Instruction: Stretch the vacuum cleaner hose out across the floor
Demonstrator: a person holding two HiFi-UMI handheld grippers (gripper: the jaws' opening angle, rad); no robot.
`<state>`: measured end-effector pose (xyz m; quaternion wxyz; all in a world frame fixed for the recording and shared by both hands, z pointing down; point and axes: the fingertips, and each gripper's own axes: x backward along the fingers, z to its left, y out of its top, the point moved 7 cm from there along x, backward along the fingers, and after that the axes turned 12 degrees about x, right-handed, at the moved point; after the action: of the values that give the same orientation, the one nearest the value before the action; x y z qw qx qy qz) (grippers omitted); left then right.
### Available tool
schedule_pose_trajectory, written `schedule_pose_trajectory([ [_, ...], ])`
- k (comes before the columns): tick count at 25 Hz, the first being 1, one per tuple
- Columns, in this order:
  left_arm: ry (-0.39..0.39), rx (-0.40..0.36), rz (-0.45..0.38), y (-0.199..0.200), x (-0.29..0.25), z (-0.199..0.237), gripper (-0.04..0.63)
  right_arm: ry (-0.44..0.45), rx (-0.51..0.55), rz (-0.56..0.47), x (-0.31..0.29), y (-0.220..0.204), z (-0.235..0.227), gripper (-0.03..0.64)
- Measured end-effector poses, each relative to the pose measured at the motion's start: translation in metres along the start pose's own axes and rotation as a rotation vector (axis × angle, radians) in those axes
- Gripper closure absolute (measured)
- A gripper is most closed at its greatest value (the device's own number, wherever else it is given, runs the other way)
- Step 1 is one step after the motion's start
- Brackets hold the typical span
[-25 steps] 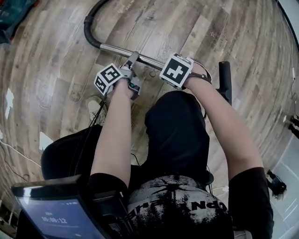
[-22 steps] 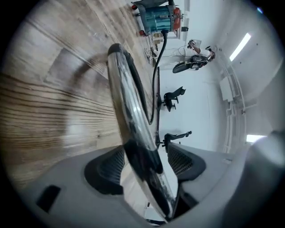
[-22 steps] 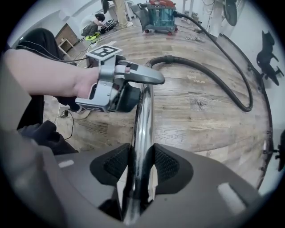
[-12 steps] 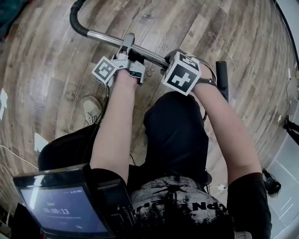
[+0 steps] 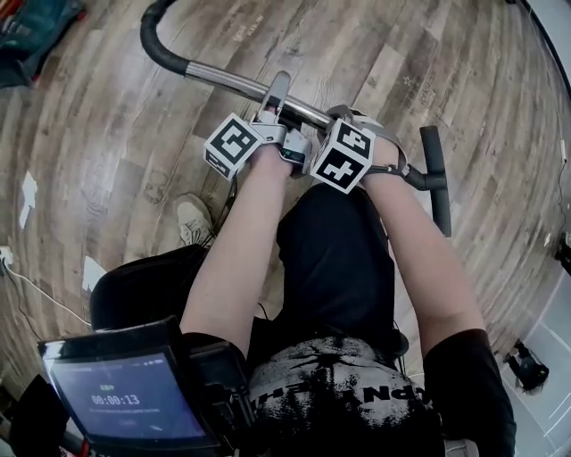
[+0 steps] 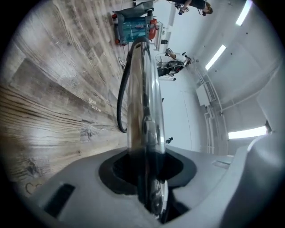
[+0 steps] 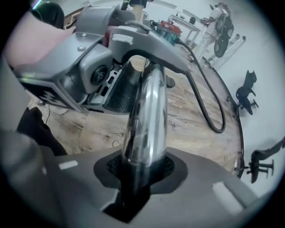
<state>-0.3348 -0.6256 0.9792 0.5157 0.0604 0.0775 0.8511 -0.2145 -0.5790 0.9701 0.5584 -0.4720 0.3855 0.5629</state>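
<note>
Reference item for every position below: the chrome wand tube [image 5: 223, 80].

1. The wood-plank floor [image 5: 107, 134] fills the head view behind the tube, which runs across the upper part of that view in front of your knees.

2. The vacuum cleaner hose [image 5: 159, 49] is black and joins the tube at its far end, the end away from your right hand. From that joint it bends away in a curve. In the left gripper view it lies as a loop on the boards just beside the tube's far end.

3. The screen [image 5: 116, 402] is well apart from the tube, low at your left side, and shows a timer.

4. The teal case [image 5: 36, 27] sits on the floor beyond the tube's hose end (it has red parts on its sides in the left gripper view).

5. The black handle [image 5: 435, 178] stands at the tube's near end, on your right, and runs back toward you.

6. Your left gripper [image 5: 275, 94] is on the tube's middle stretch. Its jaws have just been closing, and they now clamp the chrome tube, which is seated in the notch between them.

7. Your right gripper [image 7: 139, 171] is on the tube just beside the left one, on the handle side. Its jaws have just been closing too and are clenched on the same tube. Its view shows the left gripper gripping the tube directly ahead.

8. A shoe [image 5: 192, 219] rests on the floor between the tube and the screen, below your left forearm.
</note>
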Motion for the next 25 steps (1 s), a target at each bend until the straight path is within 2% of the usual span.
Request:
schedule_pose_trajectory([
  [2,-0.024,-0.039,0.015,0.004,-0.001,-0.006,0.468,0.021,-0.028,-0.027,0.005,-0.003,0.001,0.509],
  [6,-0.106,-0.079,-0.039,0.041,-0.007,-0.031,0.488,0.088,-0.043,-0.07,0.022,-0.007,0.008,0.508],
  [7,-0.112,-0.084,-0.023,0.047,-0.009,-0.037,0.514,0.097,-0.044,-0.077,0.026,-0.008,0.009,0.508],
  [9,-0.087,-0.09,0.021,0.051,-0.013,-0.042,0.531,0.094,-0.045,-0.08,0.029,-0.01,0.008,0.506],
  [11,-0.044,-0.083,0.032,0.05,-0.015,-0.047,0.549,0.063,-0.036,-0.06,0.027,-0.011,0.005,0.506],
  [14,0.012,-0.141,0.03,0.046,-0.016,-0.064,0.552,-0.024,-0.049,-0.036,0.024,-0.009,0.003,0.505],
  [16,0.021,-0.197,0.039,0.048,-0.02,-0.083,0.552,-0.077,-0.089,-0.057,0.028,-0.002,-0.003,0.515],
  [19,0.025,-0.257,0.07,0.051,-0.027,-0.115,0.552,-0.093,-0.16,-0.111,0.045,0.011,-0.012,0.529],
  [23,-0.001,-0.25,0.115,0.043,-0.039,-0.169,0.552,-0.111,-0.207,-0.125,0.098,0.016,-0.032,0.534],
  [25,0.013,-0.243,0.137,0.031,-0.037,-0.201,0.551,-0.094,-0.231,-0.12,0.136,0.018,-0.032,0.533],
])
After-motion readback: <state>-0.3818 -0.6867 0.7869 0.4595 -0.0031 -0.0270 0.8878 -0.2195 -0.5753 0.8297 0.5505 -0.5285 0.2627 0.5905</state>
